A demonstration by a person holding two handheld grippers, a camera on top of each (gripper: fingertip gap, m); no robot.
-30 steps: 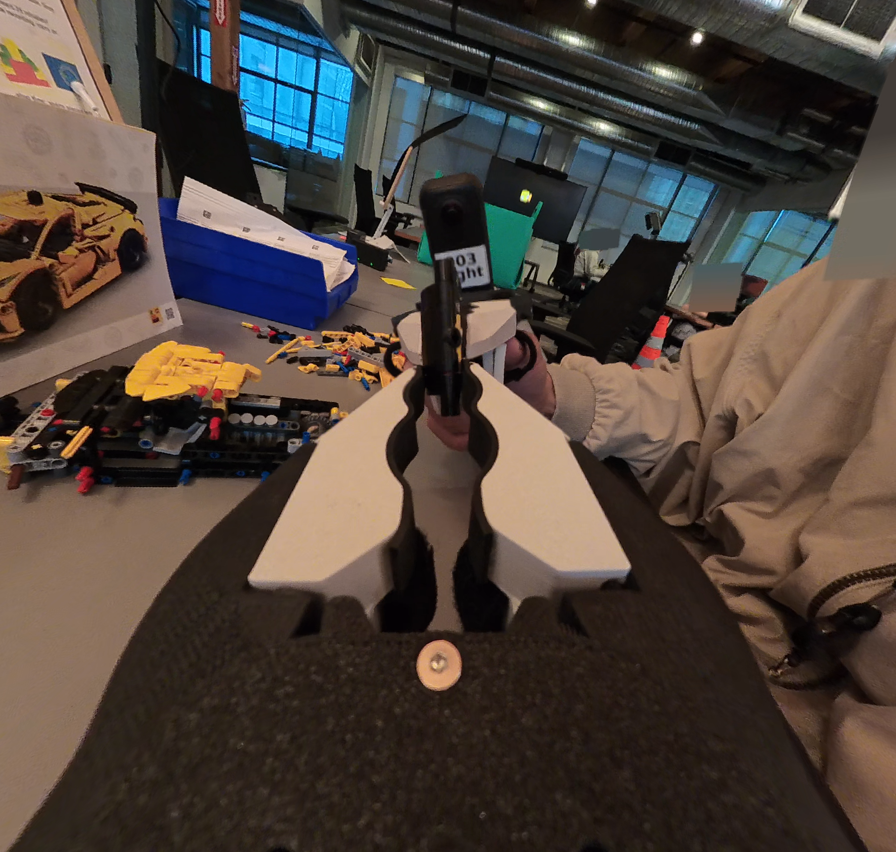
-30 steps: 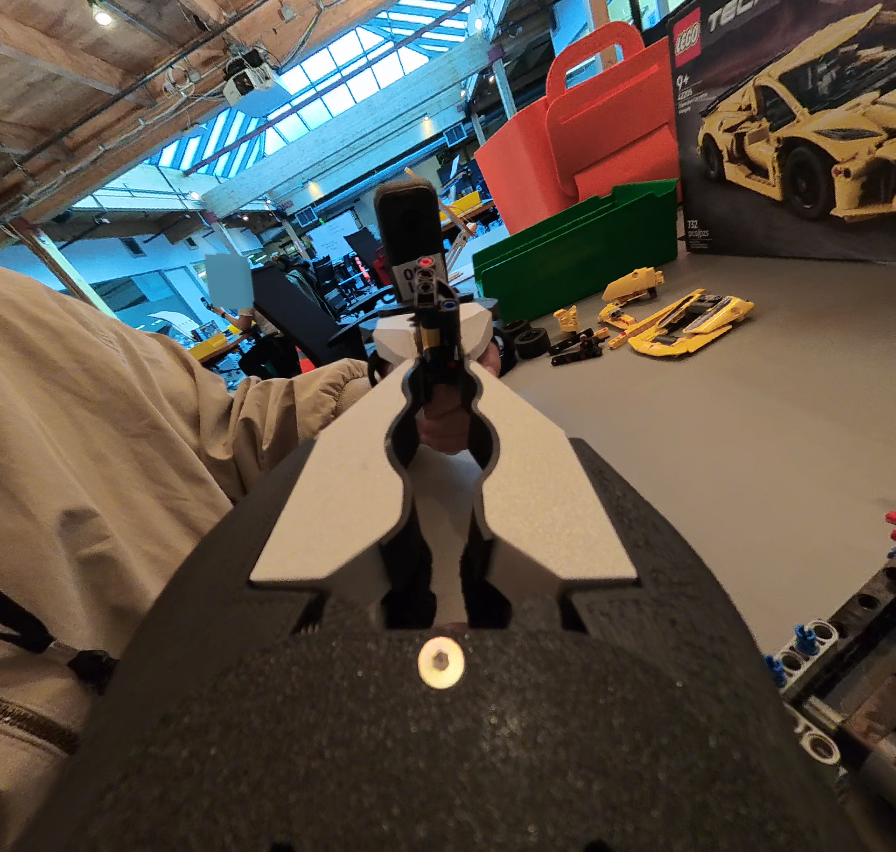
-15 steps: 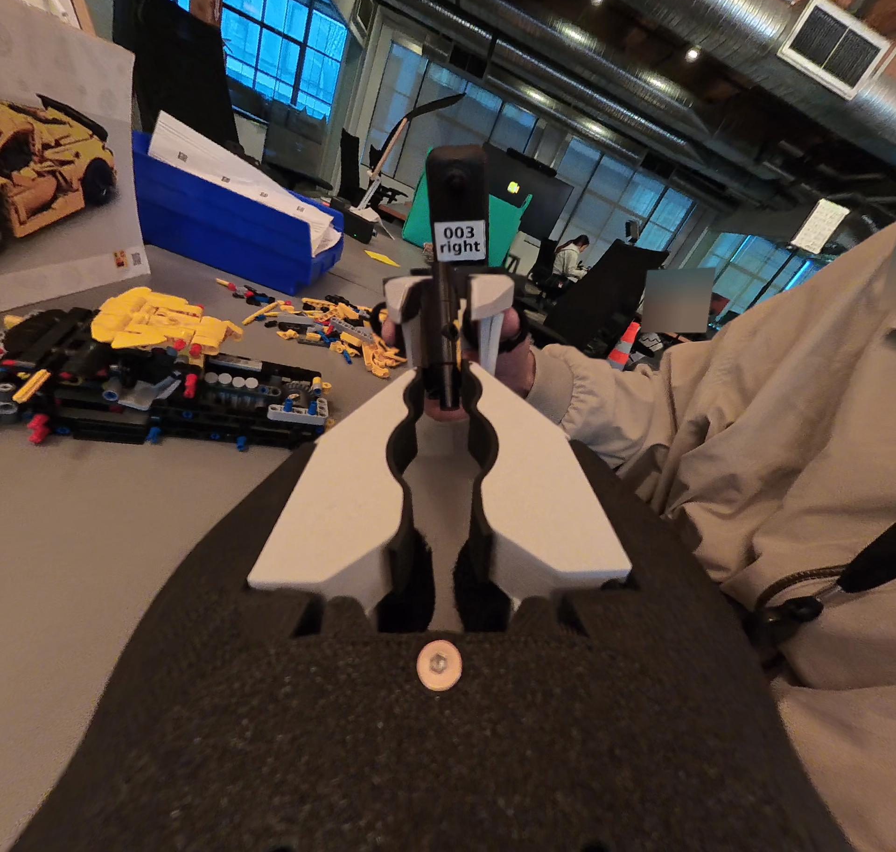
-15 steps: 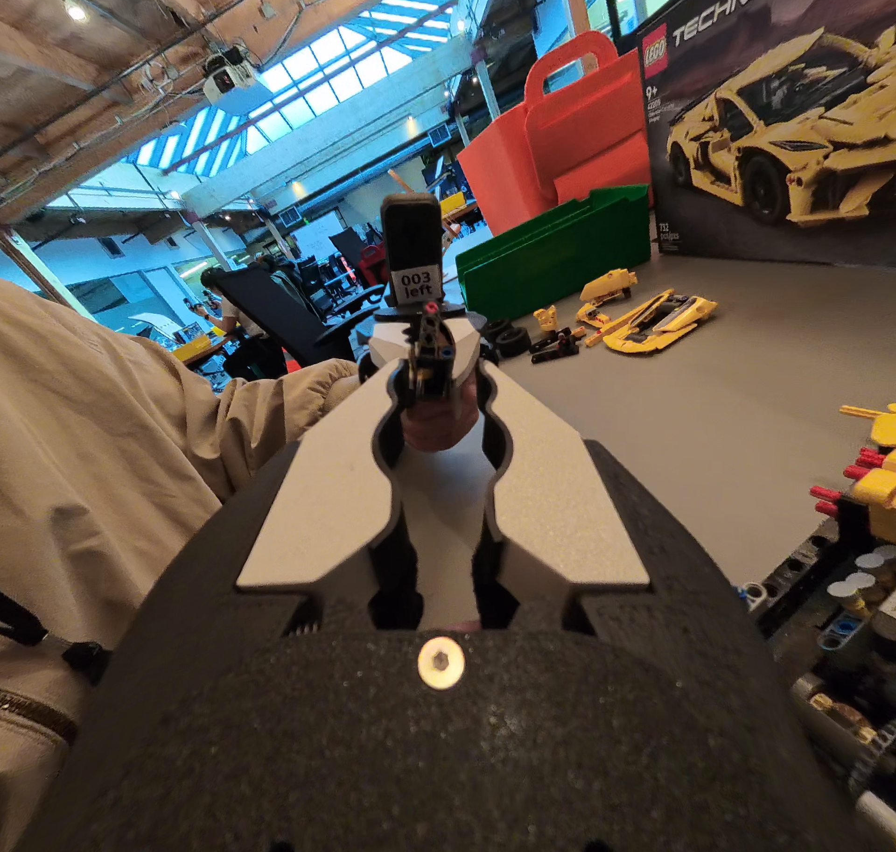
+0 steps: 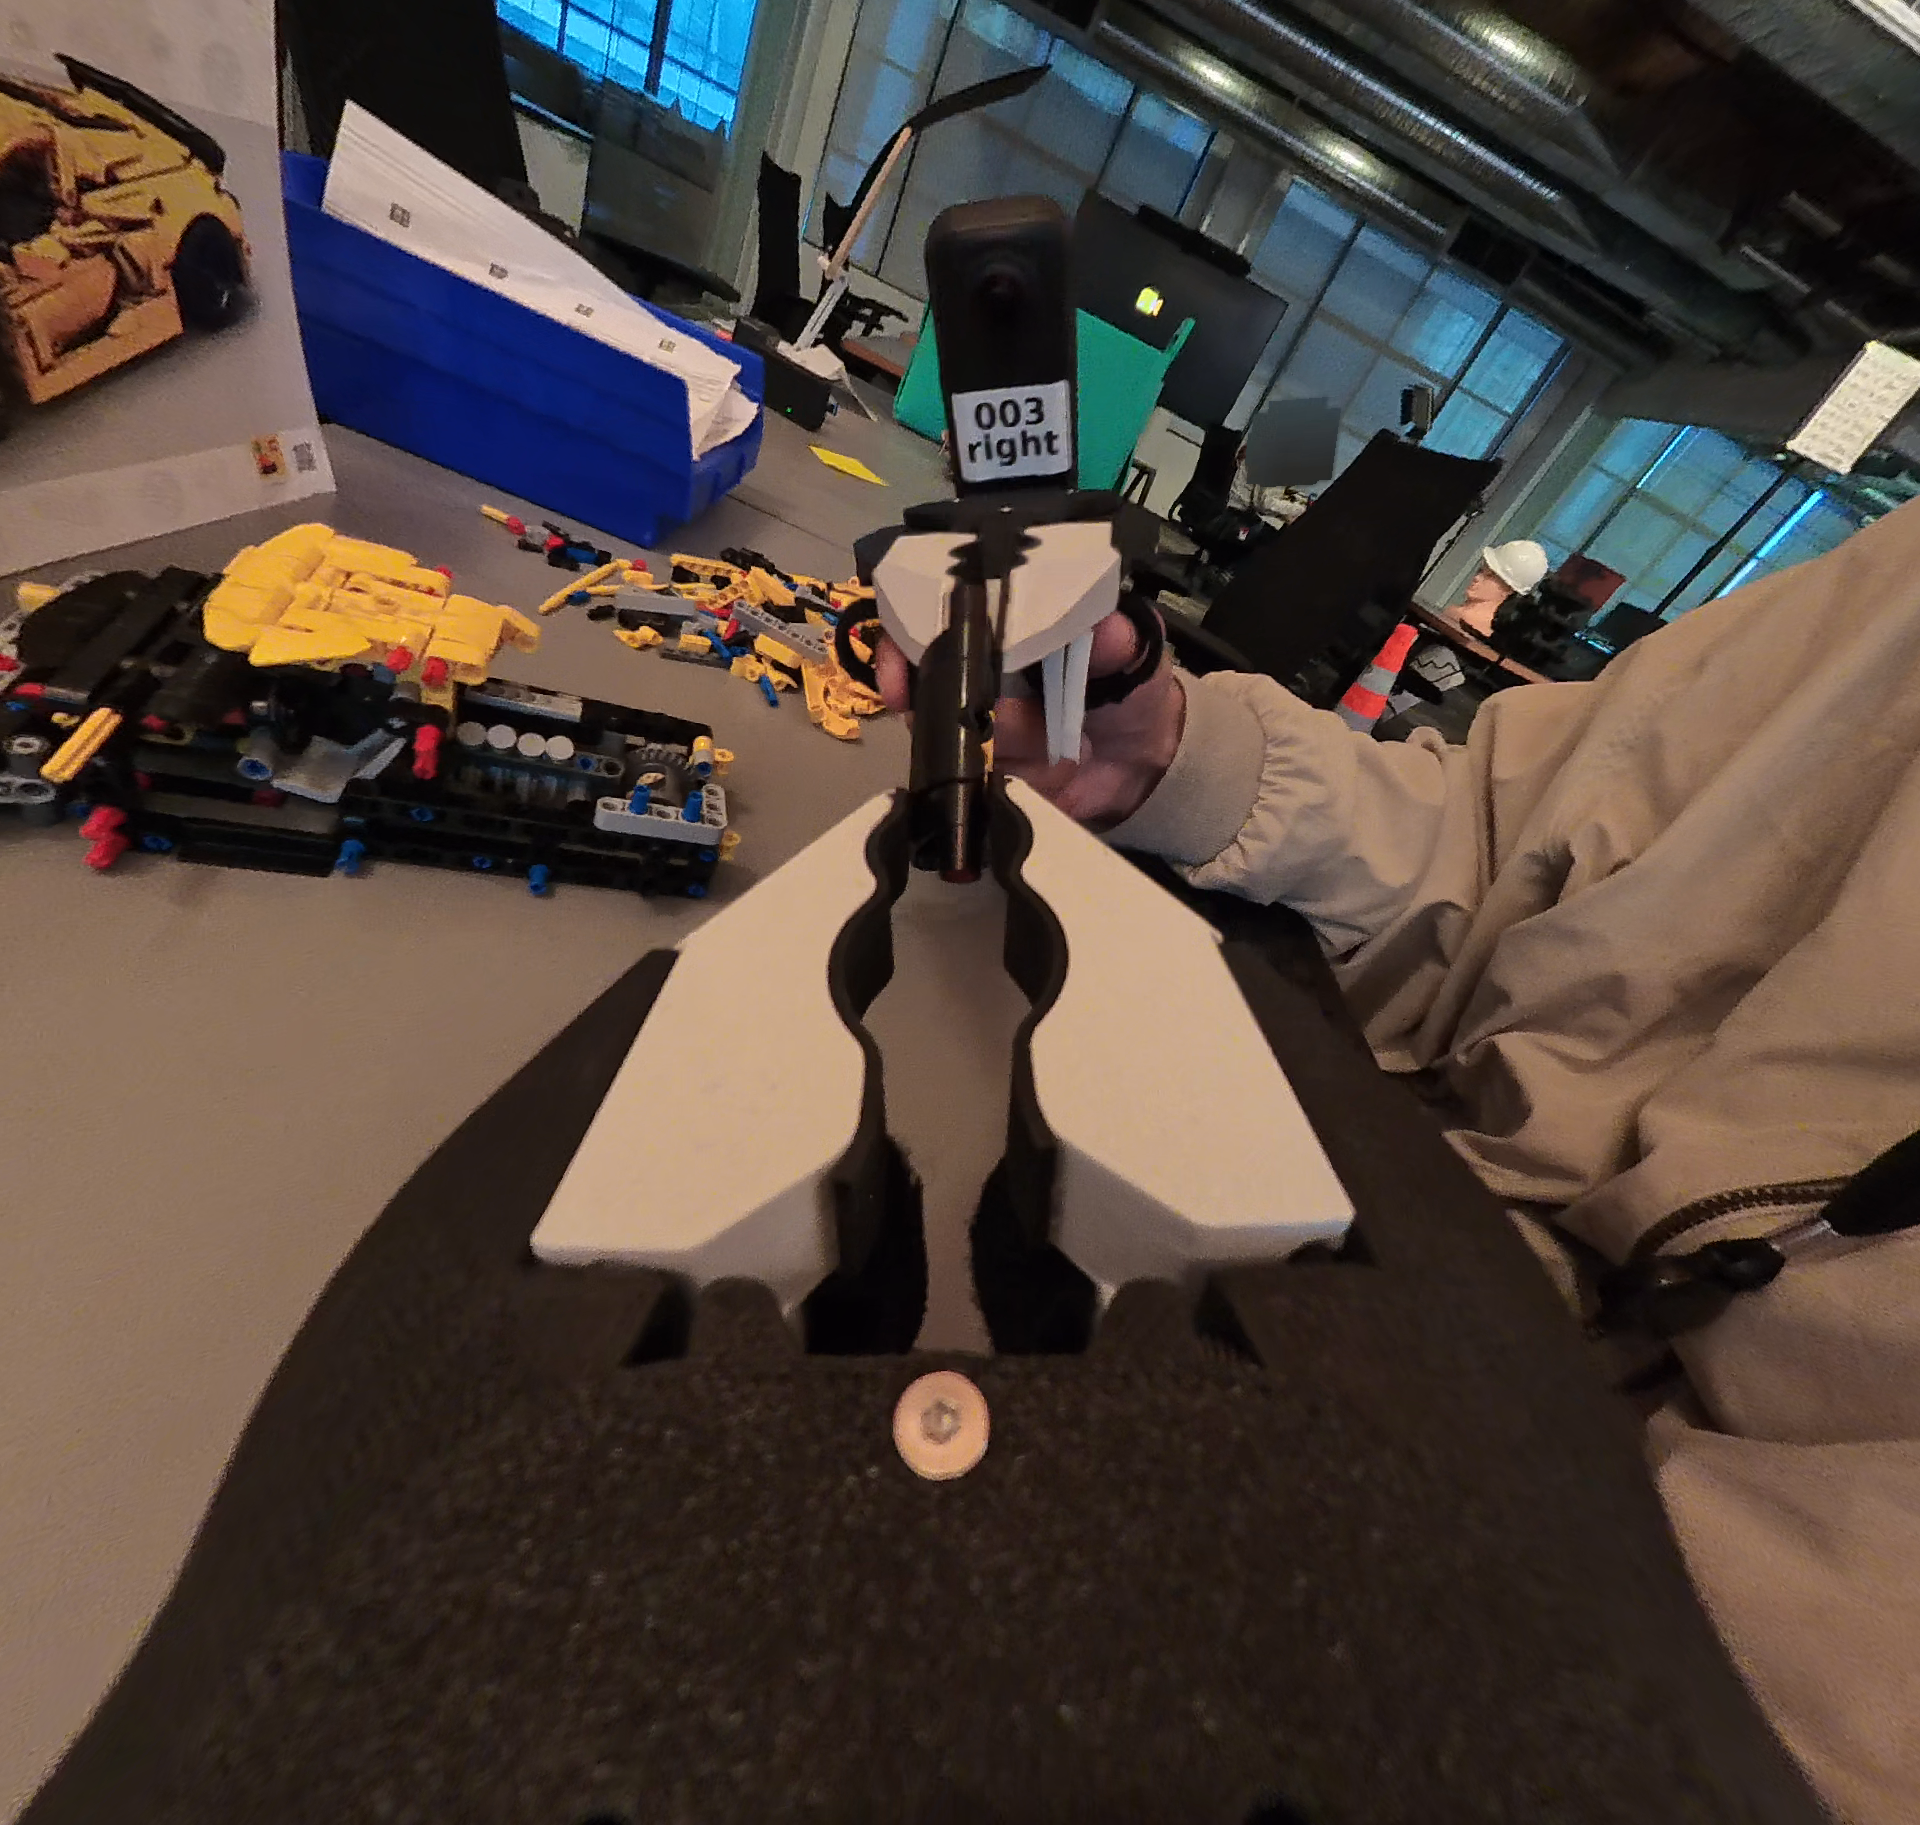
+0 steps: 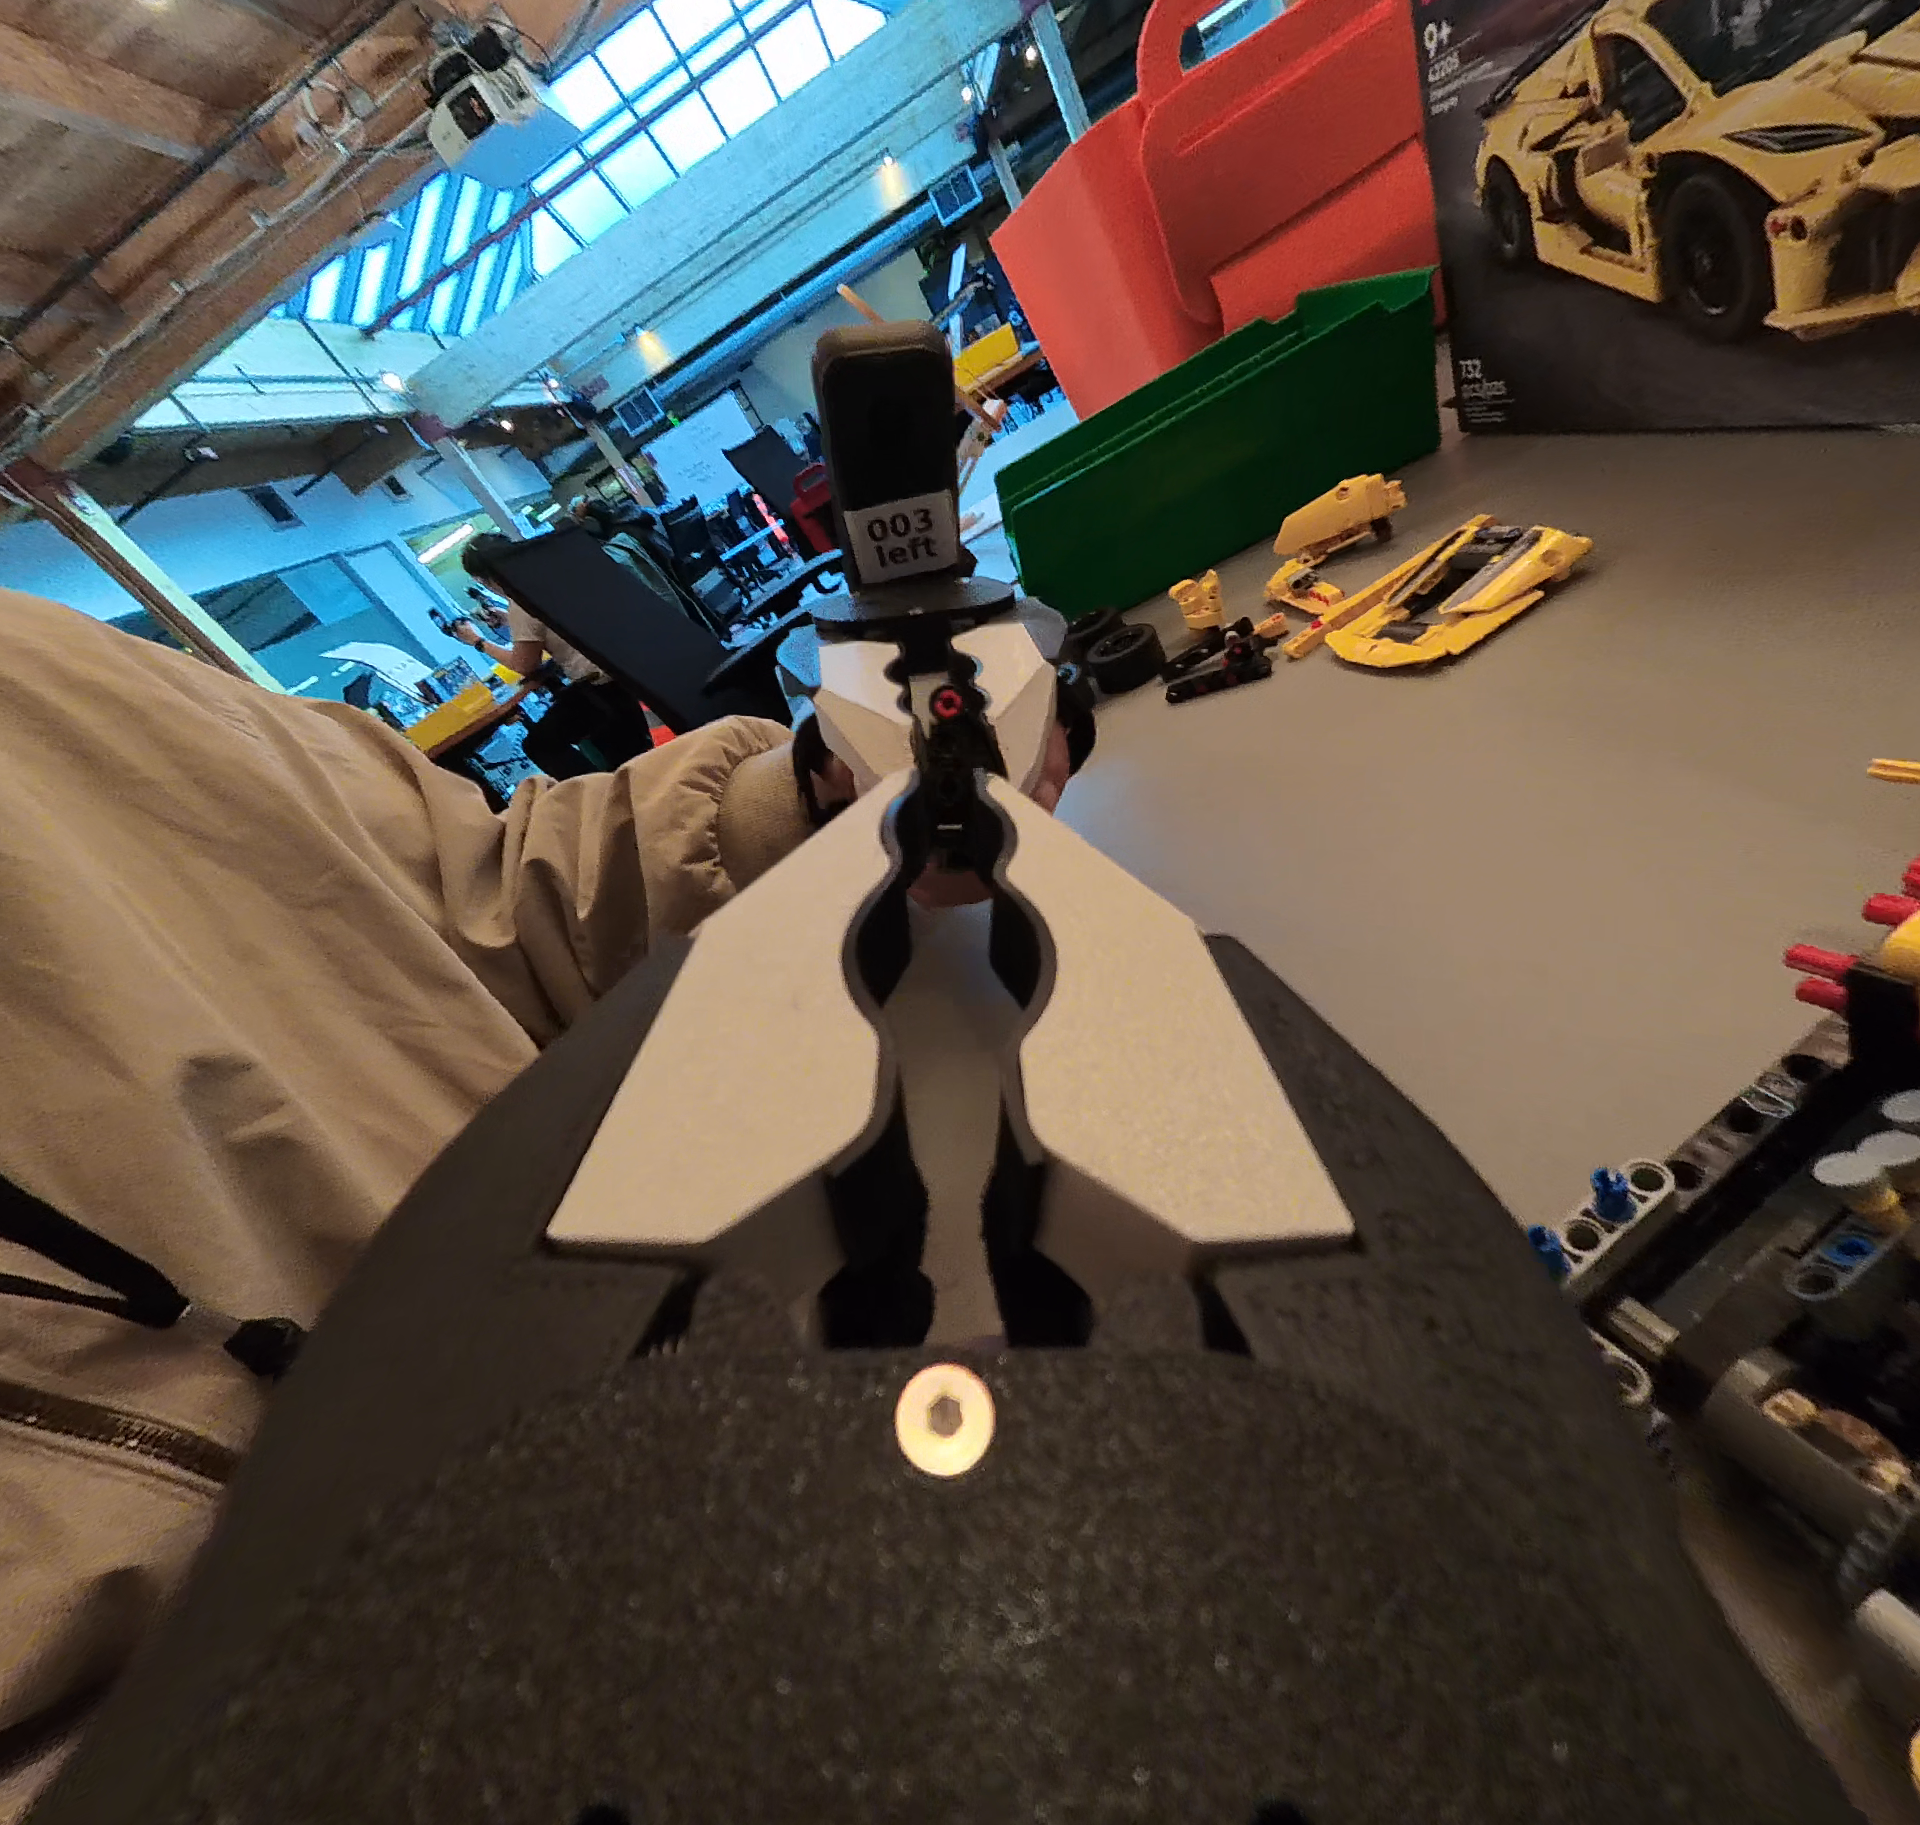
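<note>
My two grippers face each other above the grey table [image 5: 208, 1048], tip to tip. Between them is a thin black brick part [image 5: 961, 726] with a red pin at one end [image 6: 948, 703]. My left gripper [image 5: 951, 819] is shut on its near end in the left wrist view. My right gripper [image 6: 948, 809] is shut on the other end of the same part [image 6: 948, 747]. The right gripper [image 5: 992, 622] shows farther off in the left wrist view, the left gripper [image 6: 940, 679] in the right wrist view. A hand in a beige sleeve [image 5: 1351, 819] holds each.
A part-built black and yellow brick car chassis [image 5: 343, 736] lies left, with loose pieces [image 5: 717, 612] and a blue bin [image 5: 499, 383] behind. The right wrist view shows a green bin [image 6: 1226, 456], a red case [image 6: 1247, 175], a car box [image 6: 1683, 165], yellow panels [image 6: 1434, 591] and wheels [image 6: 1122, 648]. Less than 4 cm separates the two grippers' tips.
Both grippers have swung toward the chassis side, which now sits larger in both views. The right gripper's jaws have narrowed onto the black part. The part stays held between the two.
</note>
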